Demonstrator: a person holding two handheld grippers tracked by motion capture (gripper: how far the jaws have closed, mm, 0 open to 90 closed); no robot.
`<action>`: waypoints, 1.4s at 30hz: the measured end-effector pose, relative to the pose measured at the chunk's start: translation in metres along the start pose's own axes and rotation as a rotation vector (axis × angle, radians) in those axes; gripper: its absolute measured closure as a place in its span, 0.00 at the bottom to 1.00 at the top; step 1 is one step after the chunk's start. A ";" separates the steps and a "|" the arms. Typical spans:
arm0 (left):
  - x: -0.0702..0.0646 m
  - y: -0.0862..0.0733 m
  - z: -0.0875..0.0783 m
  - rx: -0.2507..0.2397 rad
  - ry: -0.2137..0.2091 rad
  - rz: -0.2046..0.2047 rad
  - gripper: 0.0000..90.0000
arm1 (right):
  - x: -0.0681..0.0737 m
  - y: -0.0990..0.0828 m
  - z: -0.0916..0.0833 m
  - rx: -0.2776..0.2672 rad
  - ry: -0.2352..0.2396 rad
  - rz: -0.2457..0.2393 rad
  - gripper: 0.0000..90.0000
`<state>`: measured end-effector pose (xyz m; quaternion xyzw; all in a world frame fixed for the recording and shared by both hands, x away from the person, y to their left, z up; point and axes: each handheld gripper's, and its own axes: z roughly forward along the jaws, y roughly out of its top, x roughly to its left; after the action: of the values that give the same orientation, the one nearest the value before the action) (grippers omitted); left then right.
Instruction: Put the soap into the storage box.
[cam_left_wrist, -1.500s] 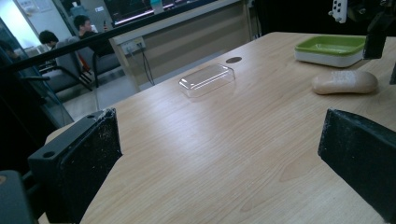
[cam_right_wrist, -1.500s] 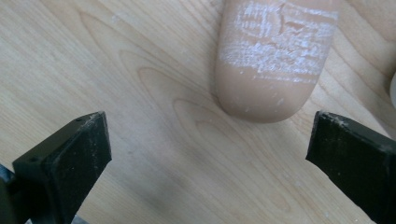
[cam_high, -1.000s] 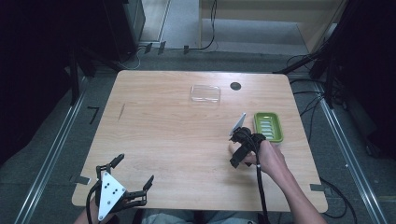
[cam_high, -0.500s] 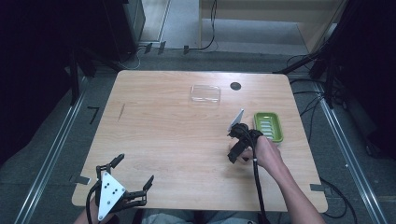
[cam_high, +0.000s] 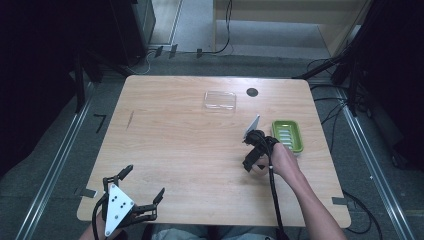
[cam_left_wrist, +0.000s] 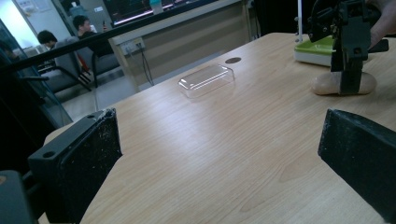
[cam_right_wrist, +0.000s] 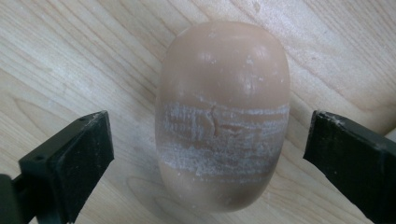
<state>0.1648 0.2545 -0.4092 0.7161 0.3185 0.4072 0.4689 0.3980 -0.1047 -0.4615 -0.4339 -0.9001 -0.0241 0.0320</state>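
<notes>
A tan oval bar of soap (cam_right_wrist: 219, 116) lies on the wooden table (cam_high: 175, 145), its top scuffed white. My right gripper (cam_right_wrist: 208, 135) points down over it, open, one jaw on each side with a gap to the soap. In the high view the right gripper (cam_high: 252, 162) is at the table's right of centre, just left of a green soap dish (cam_high: 287, 135). The left gripper view shows the soap (cam_left_wrist: 323, 84) resting on the table under that gripper. My left gripper (cam_high: 144, 181) hangs open and empty at the near left corner.
A clear plastic lid (cam_high: 220, 100) lies near the far edge, with a round black hole (cam_high: 252, 92) in the tabletop beside it. The green dish (cam_left_wrist: 317, 49) sits behind the soap. Bare wood stretches between the two grippers. People sit far off beyond the table.
My right gripper has shifted slightly left and away over the soap. The left gripper has stayed put.
</notes>
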 end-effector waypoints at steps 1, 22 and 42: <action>0.000 0.000 0.000 0.000 0.000 0.000 0.00 | 0.000 0.000 0.000 0.000 0.000 0.002 0.04; 0.000 0.000 0.000 -0.002 0.002 -0.003 0.00 | -0.001 0.001 0.000 -0.022 -0.025 0.000 0.34; 0.000 0.000 -0.001 -0.001 0.003 0.000 0.00 | 0.007 0.001 0.004 -0.008 -0.074 -0.037 0.37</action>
<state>0.1638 0.2550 -0.4089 0.7152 0.3188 0.4085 0.4690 0.3946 -0.0981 -0.4652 -0.4177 -0.9085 -0.0122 -0.0036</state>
